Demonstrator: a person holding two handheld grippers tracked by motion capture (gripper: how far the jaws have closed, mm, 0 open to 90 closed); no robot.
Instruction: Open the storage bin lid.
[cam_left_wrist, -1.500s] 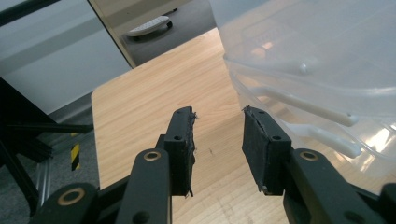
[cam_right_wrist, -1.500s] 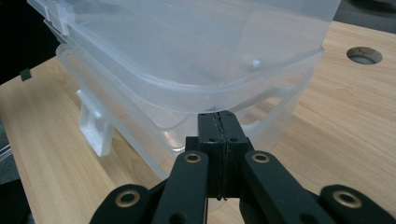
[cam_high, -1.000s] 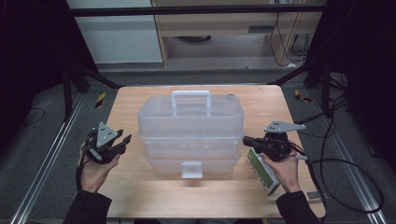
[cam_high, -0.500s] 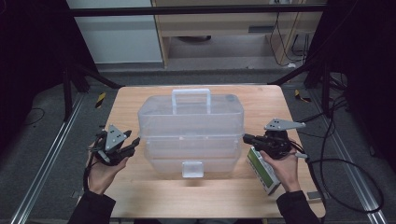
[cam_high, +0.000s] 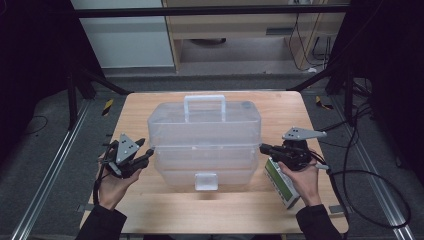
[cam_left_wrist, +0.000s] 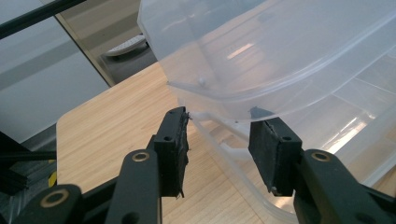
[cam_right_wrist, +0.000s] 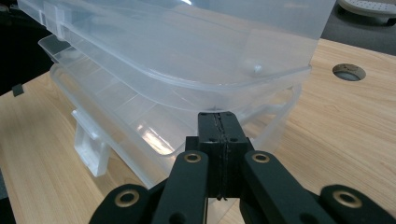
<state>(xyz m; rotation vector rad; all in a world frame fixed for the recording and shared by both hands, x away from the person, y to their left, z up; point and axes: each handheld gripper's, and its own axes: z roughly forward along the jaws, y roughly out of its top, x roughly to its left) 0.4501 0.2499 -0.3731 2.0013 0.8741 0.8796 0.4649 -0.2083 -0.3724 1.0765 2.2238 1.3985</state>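
A clear plastic tiered toolbox with a white handle stands in the middle of the wooden table. My left gripper is at its left end, jaws open. In the left gripper view the gripper has just been opening; the box's corner rim shows in the gap, and the pads do not press on it. My right gripper is at the box's right end. Its gripper is shut with nothing between the pads, tips just below the upper tier's rim.
A green and white carton lies on the table under the person's right hand. The box's front latch faces the near edge. A round cable hole sits in the tabletop beyond the box. Cables trail off to the right.
The left gripper has moved right, up to the box's left end, and its jaws stand wider. The right gripper has stayed put.
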